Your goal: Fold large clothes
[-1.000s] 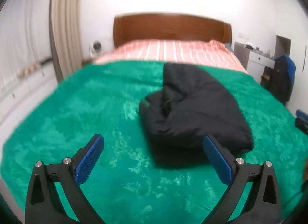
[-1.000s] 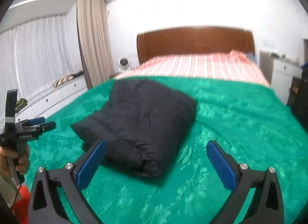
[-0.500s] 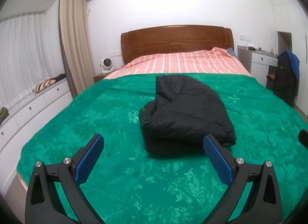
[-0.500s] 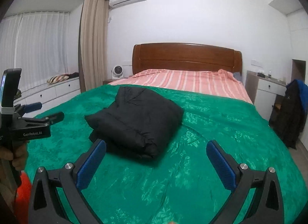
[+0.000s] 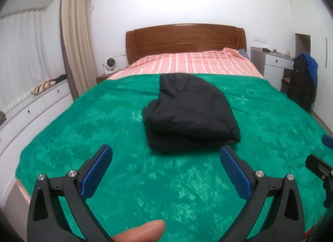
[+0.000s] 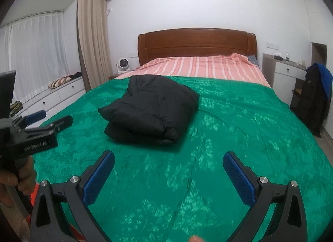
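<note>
A black padded jacket (image 5: 189, 113) lies folded into a thick bundle in the middle of the green blanket (image 5: 83, 129) on the bed; it also shows in the right wrist view (image 6: 149, 111). My left gripper (image 5: 165, 152) is open and empty, held back from the jacket's near edge. My right gripper (image 6: 168, 158) is open and empty, to the right of the jacket and nearer the foot of the bed. The left gripper also shows at the left of the right wrist view (image 6: 50, 120).
The bed has a wooden headboard (image 5: 185, 40) and a striped pink sheet (image 5: 187, 65). A curtain (image 5: 77, 44) and white drawers (image 5: 31, 115) stand to the left. A white desk (image 5: 274, 63) and a chair with dark clothes (image 5: 303, 81) stand to the right.
Both grippers have pulled back and up away from the folded jacket, so more of the bed and room shows. The jacket has not moved.
</note>
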Motion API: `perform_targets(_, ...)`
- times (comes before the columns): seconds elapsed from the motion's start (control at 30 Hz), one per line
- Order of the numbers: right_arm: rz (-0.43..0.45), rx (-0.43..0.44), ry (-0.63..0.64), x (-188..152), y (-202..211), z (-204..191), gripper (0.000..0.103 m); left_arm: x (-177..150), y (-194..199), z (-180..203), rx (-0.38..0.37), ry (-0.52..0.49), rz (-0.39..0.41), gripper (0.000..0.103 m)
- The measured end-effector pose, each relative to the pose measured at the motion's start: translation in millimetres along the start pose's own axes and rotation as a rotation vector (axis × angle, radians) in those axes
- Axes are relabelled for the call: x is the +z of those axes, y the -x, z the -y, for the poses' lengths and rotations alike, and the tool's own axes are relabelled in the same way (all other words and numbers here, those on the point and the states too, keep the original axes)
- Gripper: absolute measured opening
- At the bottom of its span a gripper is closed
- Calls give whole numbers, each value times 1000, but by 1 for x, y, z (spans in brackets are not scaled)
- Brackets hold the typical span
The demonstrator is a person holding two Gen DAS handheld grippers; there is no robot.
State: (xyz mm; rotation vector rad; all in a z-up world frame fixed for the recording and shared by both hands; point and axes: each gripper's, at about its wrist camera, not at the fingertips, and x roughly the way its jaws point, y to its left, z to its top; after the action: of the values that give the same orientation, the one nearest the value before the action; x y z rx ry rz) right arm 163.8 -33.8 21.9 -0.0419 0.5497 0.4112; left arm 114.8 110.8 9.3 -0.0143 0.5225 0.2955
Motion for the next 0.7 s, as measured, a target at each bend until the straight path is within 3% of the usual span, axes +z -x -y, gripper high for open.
perform_targets(0.2, -58, -88, 21, -6, 14, -10, 103, -22, 21, 13, -30, -45, -34, 103)
perform_targets(0.7, -177, -169, 67, -18, 14, -17, 103, -27, 27, 16, -7, -53, -87, 103)
